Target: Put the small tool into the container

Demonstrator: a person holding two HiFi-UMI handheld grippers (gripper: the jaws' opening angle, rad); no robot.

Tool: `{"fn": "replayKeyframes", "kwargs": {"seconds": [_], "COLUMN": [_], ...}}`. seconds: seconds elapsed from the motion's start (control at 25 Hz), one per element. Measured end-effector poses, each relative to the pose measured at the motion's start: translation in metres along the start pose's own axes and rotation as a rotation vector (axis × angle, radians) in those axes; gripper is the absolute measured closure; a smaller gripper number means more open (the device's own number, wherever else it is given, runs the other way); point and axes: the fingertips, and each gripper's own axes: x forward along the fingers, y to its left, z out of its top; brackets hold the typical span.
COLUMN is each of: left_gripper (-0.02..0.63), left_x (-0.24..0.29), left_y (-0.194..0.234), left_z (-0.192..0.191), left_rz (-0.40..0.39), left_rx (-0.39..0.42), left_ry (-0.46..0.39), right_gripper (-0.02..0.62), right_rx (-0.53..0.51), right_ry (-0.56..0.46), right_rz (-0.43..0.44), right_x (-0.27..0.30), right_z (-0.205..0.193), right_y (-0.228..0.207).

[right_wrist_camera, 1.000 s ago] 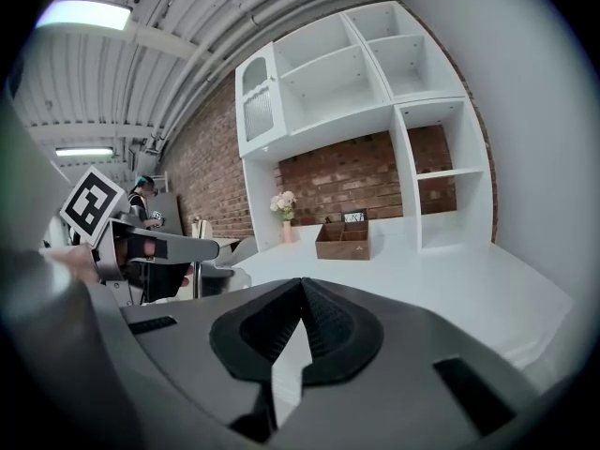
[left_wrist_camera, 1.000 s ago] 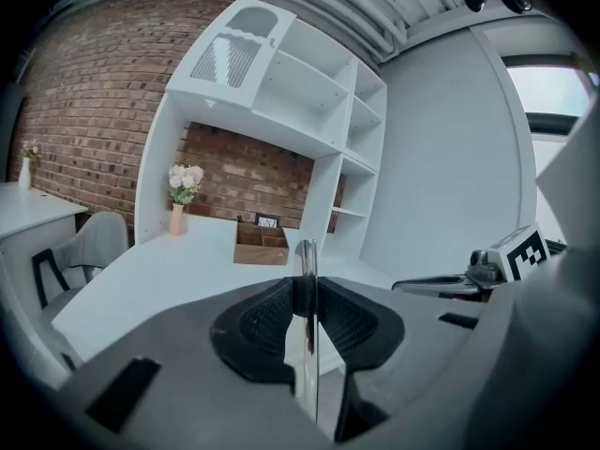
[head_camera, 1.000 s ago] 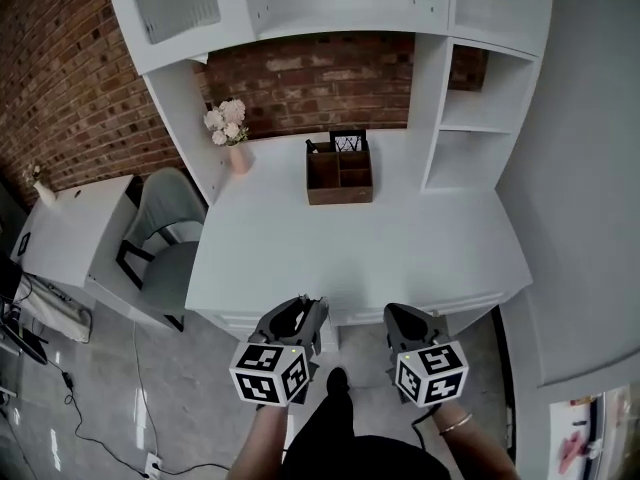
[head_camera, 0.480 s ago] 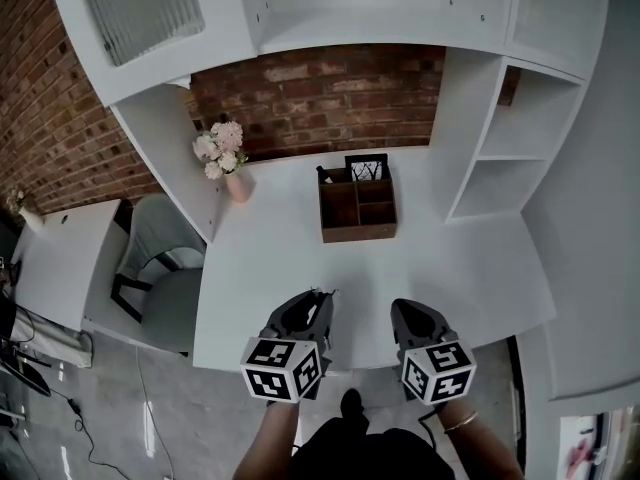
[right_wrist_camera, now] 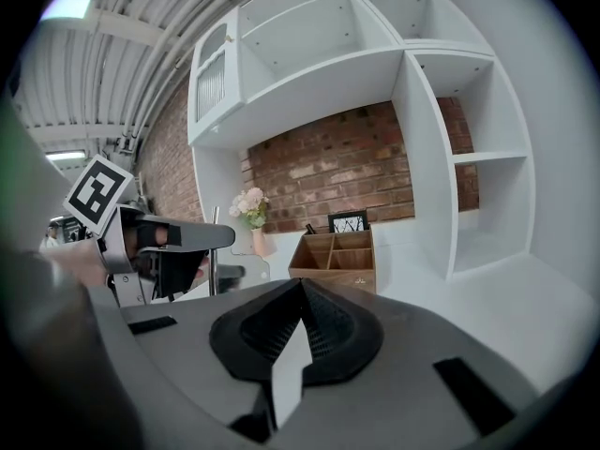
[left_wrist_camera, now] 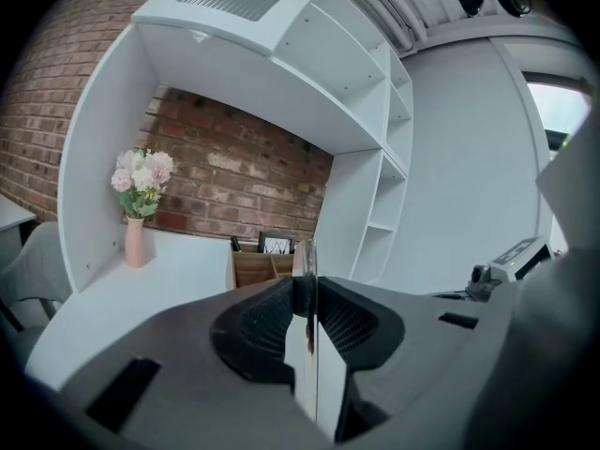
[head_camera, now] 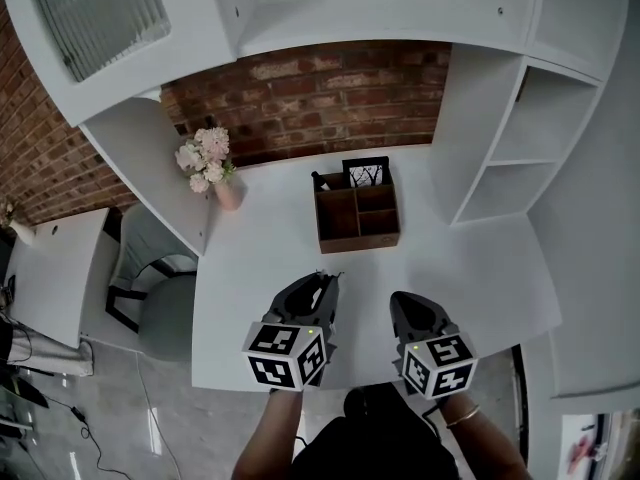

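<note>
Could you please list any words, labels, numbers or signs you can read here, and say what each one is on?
No readable words or numbers anywhere.
Left hand-held gripper and right hand-held gripper: cubes carry black-and-white square codes, no letters.
Wooden box: tiny mark on its front, too small to read.
Picture frame: a drawing, no text.

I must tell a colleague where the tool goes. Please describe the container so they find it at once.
Look at the white desk against the brick wall. Near its back edge, right of the pink flowers, stands the container: the only brown wooden box, open on top, divided into compartments.
</note>
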Motion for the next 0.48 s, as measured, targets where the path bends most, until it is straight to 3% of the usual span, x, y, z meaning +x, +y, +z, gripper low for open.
{"fn": "replayKeyframes", "kwargs": {"seconds": [0.48], "left_gripper": [0.520], "left_x": [0.063], "left_y": [0.025], "left_z": [0.035], "left_rz": [0.021], "left_rx": [0.014], "left_ry": [-0.006], "right_gripper": [0.591], "right_rx": [-0.014], "right_ry": [0.004], "right_rz": [0.054], "right_x": [0.055], "right_z": [0.027], "right_y": [-0.030]}}
